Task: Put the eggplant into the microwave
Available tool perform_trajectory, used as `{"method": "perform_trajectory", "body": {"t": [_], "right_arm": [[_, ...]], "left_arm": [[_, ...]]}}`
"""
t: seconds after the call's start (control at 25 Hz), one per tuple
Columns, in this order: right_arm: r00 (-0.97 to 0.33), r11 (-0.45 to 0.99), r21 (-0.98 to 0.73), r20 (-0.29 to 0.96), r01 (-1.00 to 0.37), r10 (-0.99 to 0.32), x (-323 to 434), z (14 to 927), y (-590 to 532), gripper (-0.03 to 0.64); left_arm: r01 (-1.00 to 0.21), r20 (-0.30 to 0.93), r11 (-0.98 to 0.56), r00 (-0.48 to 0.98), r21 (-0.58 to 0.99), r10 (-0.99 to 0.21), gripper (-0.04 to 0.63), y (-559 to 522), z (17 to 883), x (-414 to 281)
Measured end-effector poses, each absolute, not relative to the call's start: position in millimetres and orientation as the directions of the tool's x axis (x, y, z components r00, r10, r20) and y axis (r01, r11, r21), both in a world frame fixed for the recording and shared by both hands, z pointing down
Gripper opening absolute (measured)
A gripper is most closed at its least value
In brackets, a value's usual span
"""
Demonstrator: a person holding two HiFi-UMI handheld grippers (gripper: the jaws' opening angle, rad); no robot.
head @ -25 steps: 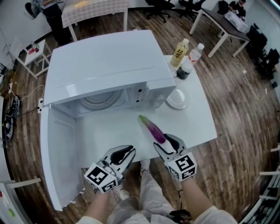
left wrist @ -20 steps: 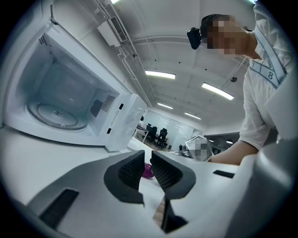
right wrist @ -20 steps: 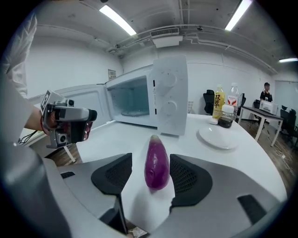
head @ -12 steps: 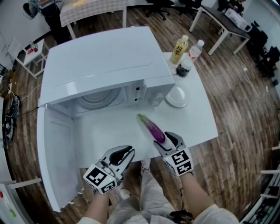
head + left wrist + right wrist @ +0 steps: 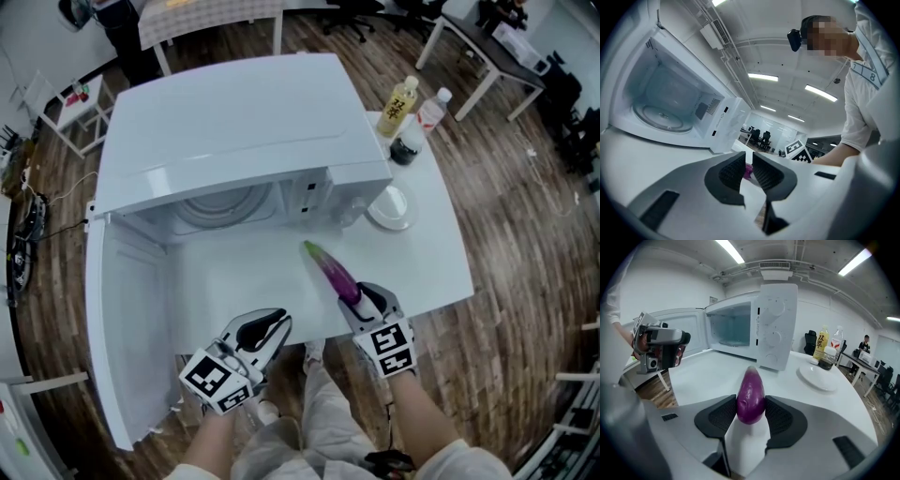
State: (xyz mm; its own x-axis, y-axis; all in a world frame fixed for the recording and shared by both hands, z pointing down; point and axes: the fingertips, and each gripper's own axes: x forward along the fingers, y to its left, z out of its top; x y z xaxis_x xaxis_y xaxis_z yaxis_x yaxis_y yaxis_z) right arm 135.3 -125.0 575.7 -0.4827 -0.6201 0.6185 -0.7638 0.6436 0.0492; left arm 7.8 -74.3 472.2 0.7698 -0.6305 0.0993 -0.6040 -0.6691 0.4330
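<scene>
1. Now the eggplant [image 5: 330,270] lies on the white table [image 5: 422,272], and its purple thick end sits between the two pads of the right claw [image 5: 361,302]. Its green tip points away from this claw, toward the microwave [image 5: 234,131].
2. In the right gripper view, the eggplant [image 5: 750,397] touches both pads of the right claw [image 5: 751,414]. The jaws have just been closing, and they now hold it from both sides.
3. The right claw is tilted downward, and the rest of the eggplant reaches out in front of its tips along the table top.
4. The microwave stands ahead of the right claw and a little to its left. Its door [image 5: 122,319] is swung wide open on the far left, and the round glass plate [image 5: 230,204] inside shows. The control panel [image 5: 776,326] is the part that stands nearest in front of the right claw.
5. The left claw [image 5: 267,330] is to the left of the right one and apart from it, at the near edge of the table. In the left gripper view, the left claw [image 5: 747,168] has only a narrow gap between its jaws, with nothing in it.
6. Ahead and to the right of the right claw, a white dish [image 5: 389,206] sits on the table. Farther away stand a dark jar [image 5: 408,148], a yellow-label bottle [image 5: 403,105] and a clear bottle [image 5: 431,108].
</scene>
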Motion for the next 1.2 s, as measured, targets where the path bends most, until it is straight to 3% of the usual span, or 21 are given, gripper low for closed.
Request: {"method": "perform_trajectory", "body": {"t": [0.68,1.2], "right_arm": [[-0.645,0.74,-0.027,0.512,-0.672,-0.567,58.9,533.2,-117.8,0.209],[-0.689,0.776,0.0,0.46,-0.631,-0.56,-14.5,502.9,-180.1,0.209]], "left_arm": [[-0.649,0.079,-0.614,0.713,0.449,-0.696,0.038,-73.6,473.0,-30.0],[-0.708,0.041,-0.564,0.638,0.424,-0.769,0.042,-96.2,470.5,-65.2]]}}
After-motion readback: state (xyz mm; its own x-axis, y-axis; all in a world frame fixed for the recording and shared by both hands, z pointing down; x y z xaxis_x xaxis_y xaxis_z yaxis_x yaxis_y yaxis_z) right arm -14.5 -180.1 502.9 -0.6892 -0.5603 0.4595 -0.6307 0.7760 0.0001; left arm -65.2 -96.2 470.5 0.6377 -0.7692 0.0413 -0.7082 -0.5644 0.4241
